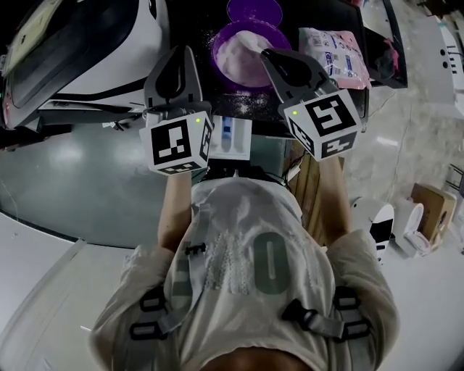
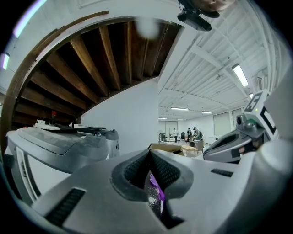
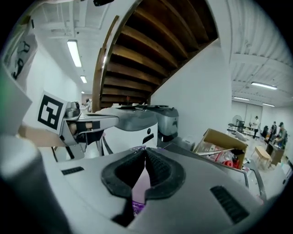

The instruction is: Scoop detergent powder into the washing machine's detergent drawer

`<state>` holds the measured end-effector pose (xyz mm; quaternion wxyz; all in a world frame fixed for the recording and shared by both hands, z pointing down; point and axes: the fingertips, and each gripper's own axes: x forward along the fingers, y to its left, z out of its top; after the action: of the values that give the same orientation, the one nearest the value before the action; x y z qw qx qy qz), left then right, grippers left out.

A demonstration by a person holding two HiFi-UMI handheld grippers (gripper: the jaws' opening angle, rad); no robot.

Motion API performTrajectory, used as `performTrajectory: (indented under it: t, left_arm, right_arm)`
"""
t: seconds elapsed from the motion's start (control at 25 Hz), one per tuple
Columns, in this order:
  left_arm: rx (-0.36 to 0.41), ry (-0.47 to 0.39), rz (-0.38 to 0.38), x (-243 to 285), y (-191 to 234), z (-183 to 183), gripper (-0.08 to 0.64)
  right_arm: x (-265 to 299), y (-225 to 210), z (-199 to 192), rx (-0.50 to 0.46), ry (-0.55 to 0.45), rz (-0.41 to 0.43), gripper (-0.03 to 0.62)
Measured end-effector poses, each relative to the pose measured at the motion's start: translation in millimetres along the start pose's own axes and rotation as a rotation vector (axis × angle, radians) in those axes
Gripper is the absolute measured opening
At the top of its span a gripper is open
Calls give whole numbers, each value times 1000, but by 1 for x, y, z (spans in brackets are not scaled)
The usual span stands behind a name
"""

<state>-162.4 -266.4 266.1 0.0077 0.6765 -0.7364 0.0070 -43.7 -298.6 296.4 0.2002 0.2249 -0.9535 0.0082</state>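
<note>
A purple bowl of white detergent powder stands on the dark counter, with spilled powder around it. Its purple wall shows through the jaw gap in the left gripper view and the right gripper view. The white detergent drawer with a blue insert sticks out below the bowl, between the two marker cubes. My left gripper hangs just left of the bowl with its jaws closed tip to tip on nothing. My right gripper sits over the bowl's right rim, also shut and empty. I see no scoop.
The white washing machine fills the upper left. A pink detergent bag lies right of the bowl, and a purple lid behind it. A wooden panel and white fixtures stand at the right.
</note>
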Motion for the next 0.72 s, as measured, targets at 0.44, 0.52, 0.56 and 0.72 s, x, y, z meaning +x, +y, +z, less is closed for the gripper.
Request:
performTrajectory:
  t: [0.44,0.52,0.56,0.72]
  left_arm:
    - [-30,34,14,-6,18,-21,20]
    - [-34,36,23,-9,23,-24,20]
    - [-36,37,28,-10,26,-25,20]
    - [-43,40,37,-14,36,-30,20]
  right_arm:
    - [43,9,-33,-73,350,189,9]
    - [47,14,-36,-66,383,201,9]
    - [48,16,-38,-63,397,206,9]
    - [52,26,-47,-83,465,227,9]
